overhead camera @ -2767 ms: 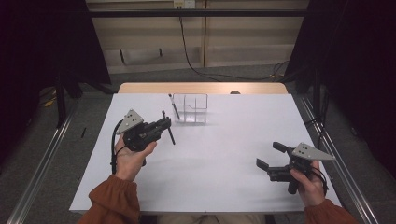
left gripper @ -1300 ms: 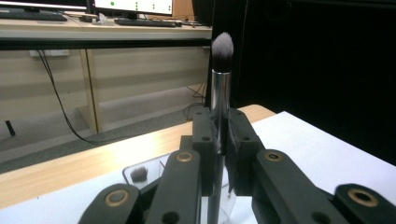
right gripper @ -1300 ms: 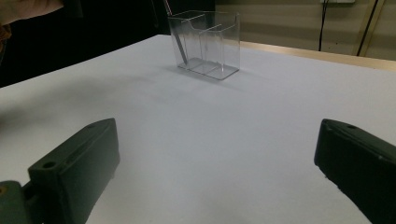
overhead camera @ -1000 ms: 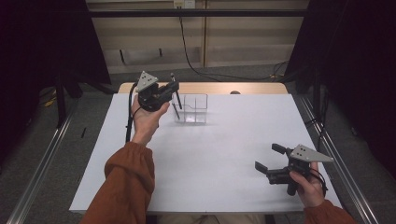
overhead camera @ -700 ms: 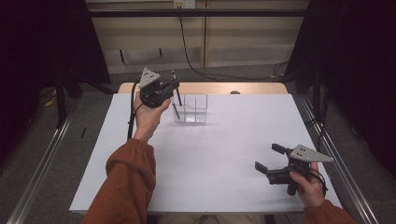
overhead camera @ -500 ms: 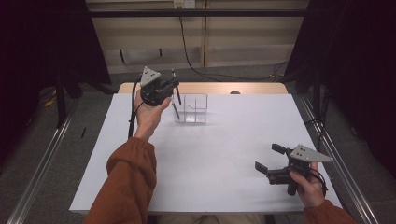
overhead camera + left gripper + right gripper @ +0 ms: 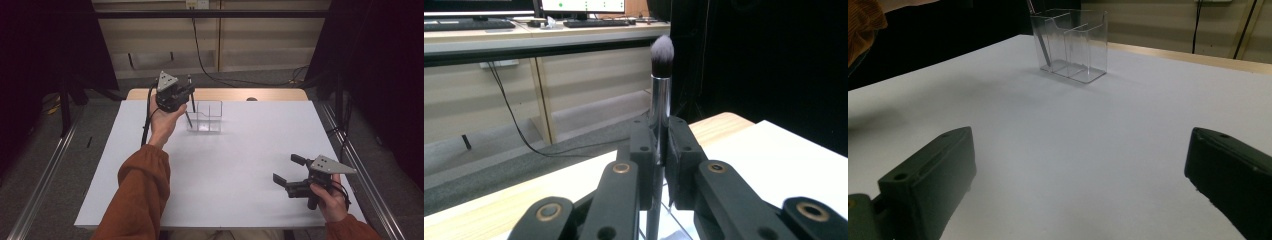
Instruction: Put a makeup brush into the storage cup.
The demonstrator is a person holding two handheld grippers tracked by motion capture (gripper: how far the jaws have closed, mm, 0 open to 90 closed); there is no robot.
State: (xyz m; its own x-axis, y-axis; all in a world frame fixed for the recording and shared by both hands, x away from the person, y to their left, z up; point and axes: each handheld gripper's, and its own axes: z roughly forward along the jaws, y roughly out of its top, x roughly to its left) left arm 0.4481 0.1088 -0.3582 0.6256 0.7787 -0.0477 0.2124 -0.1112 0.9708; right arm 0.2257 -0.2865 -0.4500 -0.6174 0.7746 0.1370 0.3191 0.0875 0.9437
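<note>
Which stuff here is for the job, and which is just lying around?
For the job:
left gripper, shut on the makeup brush
clear organizer

Just there:
right gripper, open
white table
wall cable

No legible text, label, brand, number or sign on anything in these views.

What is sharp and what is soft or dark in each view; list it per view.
High view: even light on the white table, black surroundings at both sides. Left gripper view: the brush clamped in the left gripper is crisp, the desks behind are soft. Right gripper view: the right gripper has blurred jaws up close, the clear organizer is sharper, with faint shadows on the table.
</note>
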